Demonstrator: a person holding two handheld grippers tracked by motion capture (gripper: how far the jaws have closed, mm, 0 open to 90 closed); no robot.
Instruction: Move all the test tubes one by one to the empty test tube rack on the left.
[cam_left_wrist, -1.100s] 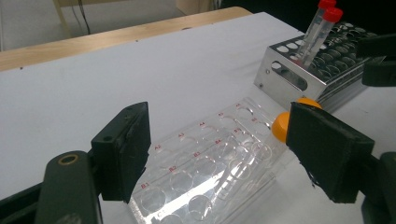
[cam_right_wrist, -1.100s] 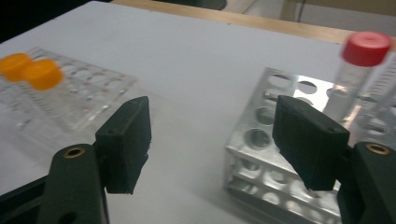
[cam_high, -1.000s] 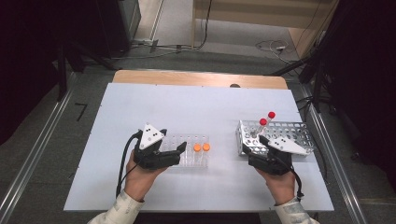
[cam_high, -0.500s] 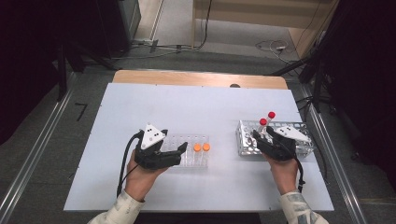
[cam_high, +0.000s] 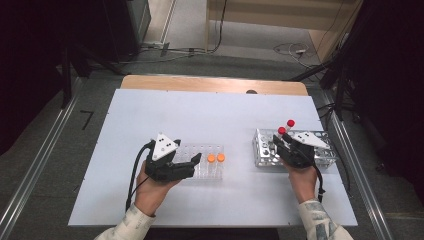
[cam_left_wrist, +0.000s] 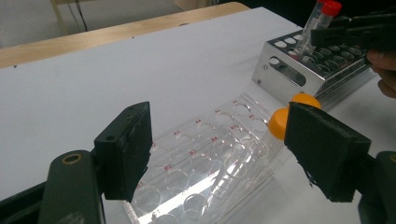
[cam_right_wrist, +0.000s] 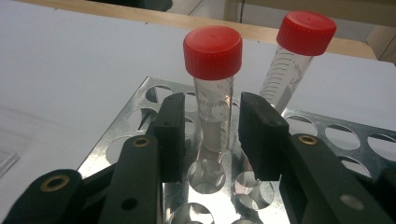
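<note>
Two red-capped tubes (cam_right_wrist: 212, 88) upright in metal rack (cam_high: 265, 150) near table's (cam_high: 210, 110) right edge, right gripper (cam_right_wrist: 210, 135) jaws just closing around nearer tube, narrow gaps left, left gripper (cam_left_wrist: 219, 154) jaws clamped on clear rack (cam_left_wrist: 205, 154) near front edge, two orange-capped tubes (cam_high: 216, 158) inside.

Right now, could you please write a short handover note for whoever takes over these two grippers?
Left gripper: jaws around the end of the clear rack, steadying it; contact unclear.
Right gripper: jaws have just been closing around the nearer red-capped tube in the metal rack, pads not yet pressing.
Done: two orange-capped tubes stand in the clear rack.
Left, probably: grip and lift this tube, then the second red-capped tube.
</note>
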